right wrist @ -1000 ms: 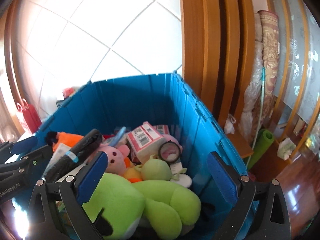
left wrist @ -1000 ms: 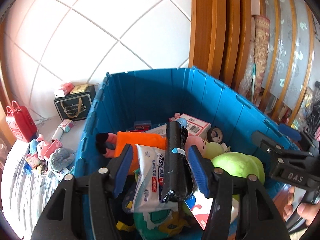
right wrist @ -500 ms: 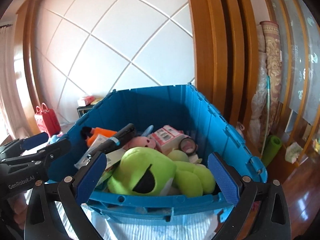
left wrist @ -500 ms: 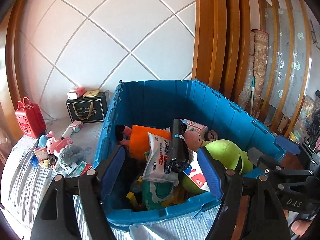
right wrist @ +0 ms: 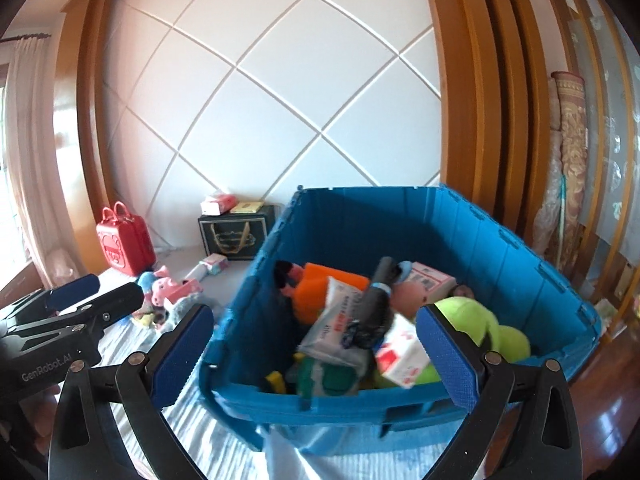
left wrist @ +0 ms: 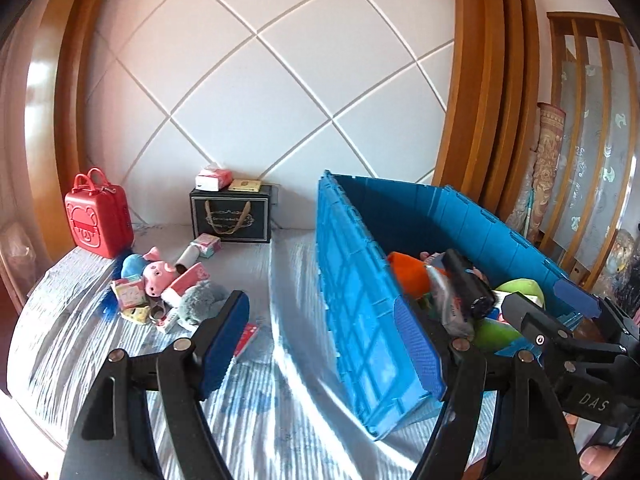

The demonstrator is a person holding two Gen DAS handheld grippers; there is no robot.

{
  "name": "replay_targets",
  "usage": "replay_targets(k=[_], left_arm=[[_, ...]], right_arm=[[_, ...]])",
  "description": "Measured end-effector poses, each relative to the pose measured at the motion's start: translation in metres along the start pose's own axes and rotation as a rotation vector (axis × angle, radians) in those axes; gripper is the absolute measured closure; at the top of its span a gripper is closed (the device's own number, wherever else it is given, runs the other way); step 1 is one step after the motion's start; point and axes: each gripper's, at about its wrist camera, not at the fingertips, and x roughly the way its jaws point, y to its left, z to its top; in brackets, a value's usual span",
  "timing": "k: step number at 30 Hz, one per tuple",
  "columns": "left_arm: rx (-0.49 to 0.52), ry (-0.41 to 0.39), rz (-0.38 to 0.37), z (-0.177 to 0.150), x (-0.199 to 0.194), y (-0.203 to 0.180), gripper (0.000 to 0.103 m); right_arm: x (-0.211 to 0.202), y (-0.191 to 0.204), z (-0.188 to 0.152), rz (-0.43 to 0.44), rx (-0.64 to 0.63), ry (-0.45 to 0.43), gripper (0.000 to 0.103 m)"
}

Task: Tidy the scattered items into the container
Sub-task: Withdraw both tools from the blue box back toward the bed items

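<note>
Both grippers stand wide apart and empty: the left gripper (left wrist: 320, 344) at lower centre, the right gripper (right wrist: 312, 354) framing the bin (right wrist: 400, 400). Probably they are free to fetch more from the toy pile (left wrist: 160, 288), left of frame. A second ago the left was over the bin, the black roll (left wrist: 466, 282) between its jaws; the roll now lies inside.

A: Our left gripper (left wrist: 322, 340) stands with jaws wide and nothing between the pads, just beside the blue crate's (left wrist: 360, 280) near wall.

B: And in the crate we see a black roll (left wrist: 468, 284) lying over an orange toy (left wrist: 408, 274) and a green plush (left wrist: 520, 288). Left of it, a pink pig (left wrist: 158, 276) and grey plush (left wrist: 200, 300) sit on the striped cloth (left wrist: 280, 420), near a red case (left wrist: 98, 216)
</note>
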Motion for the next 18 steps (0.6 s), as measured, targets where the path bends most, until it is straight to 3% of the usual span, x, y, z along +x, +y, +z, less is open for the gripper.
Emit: replay_targets(k=[10, 18], left_arm=[[-0.074, 0.027, 0.078, -0.013, -0.011, 0.147, 0.028], [-0.164, 0.079, 0.207, -0.02, 0.031, 0.227, 0.028]], right_arm=[[0.021, 0.144, -0.008, 0.065, -0.03, 0.022, 0.001], [0.084, 0.202, -0.009, 0.146, -0.071, 0.082, 0.001]])
